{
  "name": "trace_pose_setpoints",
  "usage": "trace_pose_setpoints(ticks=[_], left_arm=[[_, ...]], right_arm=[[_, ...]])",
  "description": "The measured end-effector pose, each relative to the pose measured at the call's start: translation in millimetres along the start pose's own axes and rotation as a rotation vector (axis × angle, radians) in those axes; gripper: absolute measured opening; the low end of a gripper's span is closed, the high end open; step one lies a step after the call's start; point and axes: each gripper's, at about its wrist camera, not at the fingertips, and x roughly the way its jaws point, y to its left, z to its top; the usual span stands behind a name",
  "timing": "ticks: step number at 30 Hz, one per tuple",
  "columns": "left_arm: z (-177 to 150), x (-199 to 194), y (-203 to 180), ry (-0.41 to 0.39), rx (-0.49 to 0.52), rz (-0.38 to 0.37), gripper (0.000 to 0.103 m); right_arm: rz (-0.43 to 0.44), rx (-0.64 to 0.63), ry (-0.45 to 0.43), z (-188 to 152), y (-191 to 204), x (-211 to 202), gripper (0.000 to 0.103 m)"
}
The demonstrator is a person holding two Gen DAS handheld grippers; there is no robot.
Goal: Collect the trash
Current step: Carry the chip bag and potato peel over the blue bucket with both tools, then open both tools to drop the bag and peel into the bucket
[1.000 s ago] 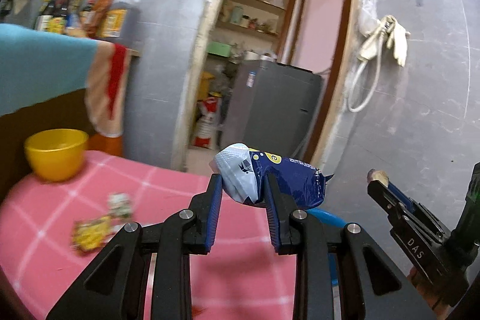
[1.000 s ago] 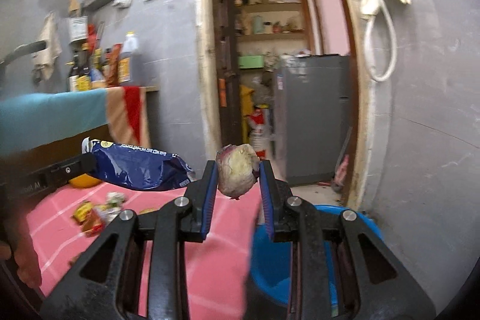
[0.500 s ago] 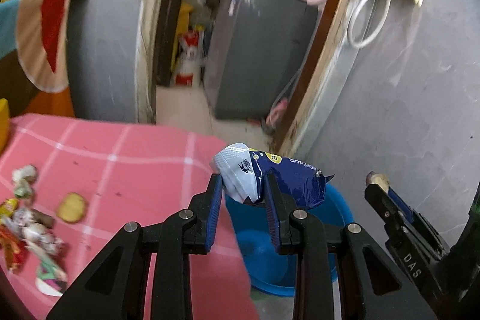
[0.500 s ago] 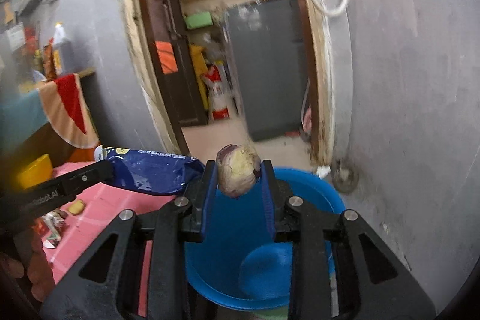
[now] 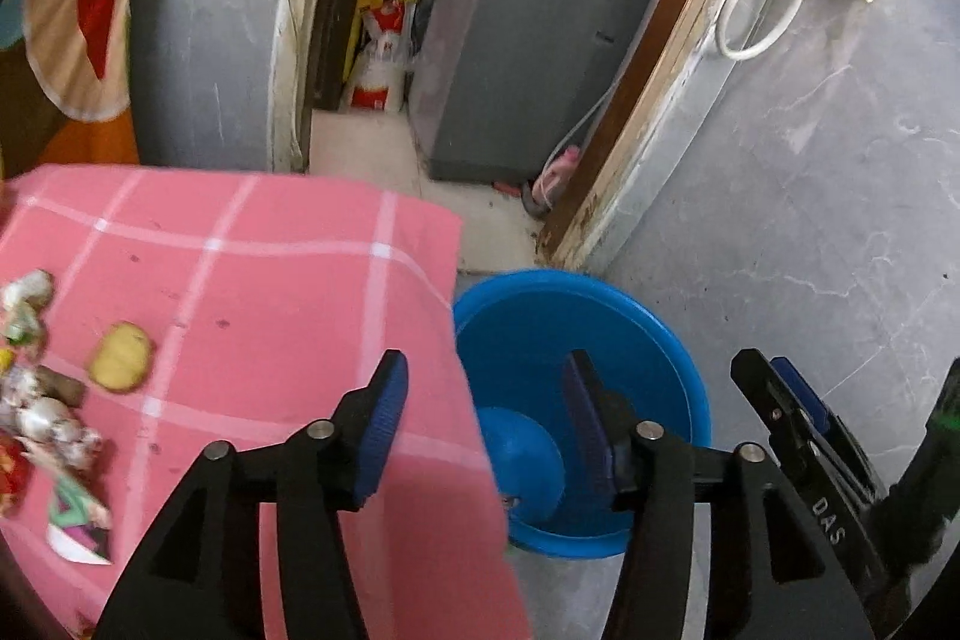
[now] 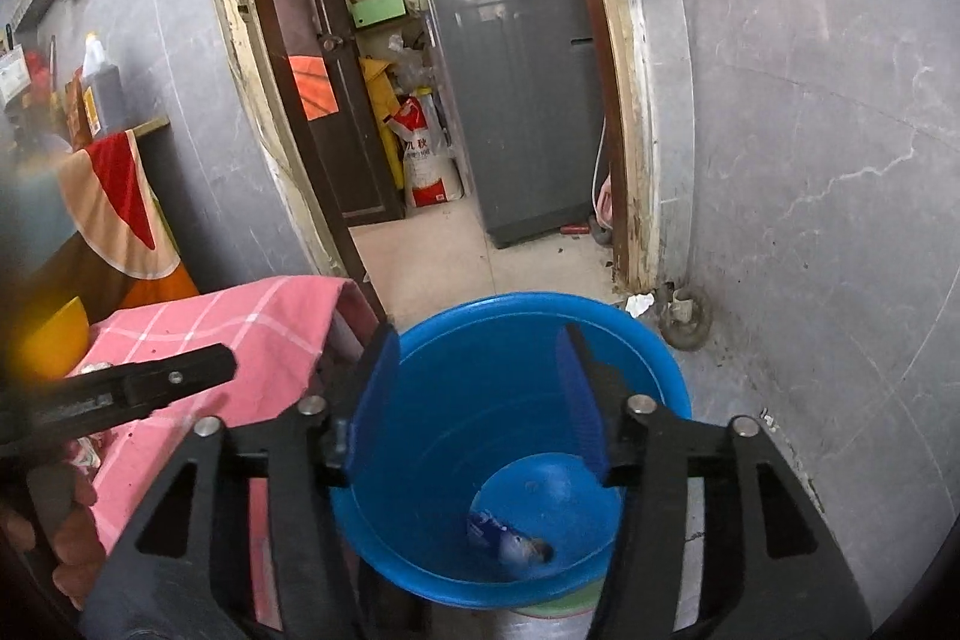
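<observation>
While both my grippers hang over the bucket [image 6: 654, 358], the remaining trash [image 5: 42, 400] lies far left on the pink cloth [image 5: 270, 292], well apart from either tool.

Left pile: crumpled wrappers and foil, judged light, soft and slippery; they should crush under the pads, so I would pinch each across its bulkiest fold, not a flat edge. The frame's rim cuts the pile off and blurs it; I cannot count the pieces. A printed scrap [image 5: 75, 523] lies flat nearest me and looks the hardest to lift off cloth. Just right of the pile sits a yellow lump [image 5: 120, 357], apart from the rest; it looks firmer, possibly a peel or a slice, and I cannot tell which. I would take it across its short width.

My left gripper [image 5: 483, 421] is empty, its jaws opening, straddling the cloth's edge and the bucket's rim.

Bucket: a blue packet [image 6: 510, 541] lies on the bottom, crumpled against a paler scrap I cannot identify. The left view hides it behind the cloth's corner and my own finger.

My right gripper [image 6: 477, 397] stands directly above the bucket, jaws opening, nothing between them. Something green under the bucket's base is cut off.
</observation>
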Motion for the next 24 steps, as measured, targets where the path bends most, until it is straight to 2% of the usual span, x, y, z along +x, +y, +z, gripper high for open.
trace_pose_setpoints(ticks=[4, 6, 8, 11, 14, 17, 24], left_arm=[[-8.5, -38.1, 10.0, -0.125, 0.030, 0.025, 0.067], [-14.2, -58.6, 17.7, -0.194, 0.039, 0.042, 0.081], [-18.9, -76.7, 25.9, -0.256, 0.047, 0.065, 0.085], [-27.2, -104.4, 39.1, -0.347, 0.057, 0.114, 0.100], [-38.0, -127.4, 50.9, -0.425, 0.054, 0.138, 0.101], [-46.1, -143.9, 61.3, -0.464, 0.049, 0.167, 0.101], [-78.4, -182.9, 91.5, -0.532, 0.048, 0.234, 0.101]], right_arm=[[0.016, -0.033, -0.063, 3.2, 12.6, -14.2, 0.081], [0.027, -0.048, -0.105, 3.6, 21.4, -23.9, 0.090], [0.048, -0.058, -0.144, 3.9, 30.3, -33.4, 0.095], [0.071, -0.083, -0.215, 2.4, 46.7, -49.1, 0.103], [0.094, -0.111, -0.282, -1.7, 63.3, -64.8, 0.103], [0.135, -0.141, -0.339, -7.6, 80.9, -81.0, 0.103], [0.226, -0.178, -0.408, -23.3, 115.3, -105.5, 0.103]])
